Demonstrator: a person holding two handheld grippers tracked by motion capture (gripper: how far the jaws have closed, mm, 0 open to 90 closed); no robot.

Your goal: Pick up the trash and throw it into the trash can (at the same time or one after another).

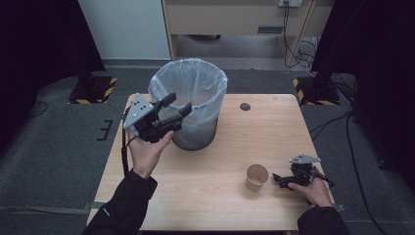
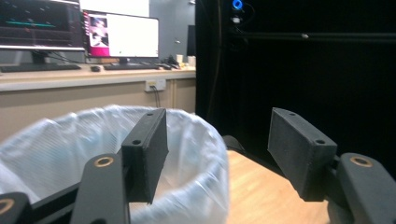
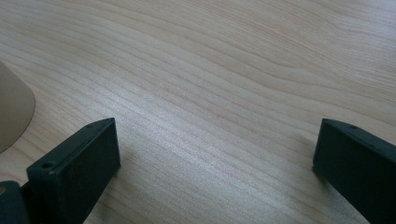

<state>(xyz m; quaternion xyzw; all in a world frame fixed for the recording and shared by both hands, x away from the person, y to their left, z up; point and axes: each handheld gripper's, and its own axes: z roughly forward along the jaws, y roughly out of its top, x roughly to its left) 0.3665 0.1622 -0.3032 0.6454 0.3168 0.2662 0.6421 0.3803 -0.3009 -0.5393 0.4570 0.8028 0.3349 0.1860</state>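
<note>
While my left gripper (image 1: 178, 105) hangs released beside the lined bin (image 1: 189, 100), my right gripper (image 1: 278, 179) rests released near the paper cup (image 1: 257, 176).

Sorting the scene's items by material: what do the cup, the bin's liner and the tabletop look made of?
The cup looks like matte brown paper or card, though that is a guess from its dull surface. The bin's liner seems thin translucent plastic, wrinkled and slightly glossy. The tabletop shows pale wood grain with a smooth sheen, solid or laminate unclear.

The person wears black sleeves; each black gripper (image 1: 177, 106) (image 1: 278, 179) carries a grey three-cornered plate, screw holes, and a black cable.
</note>
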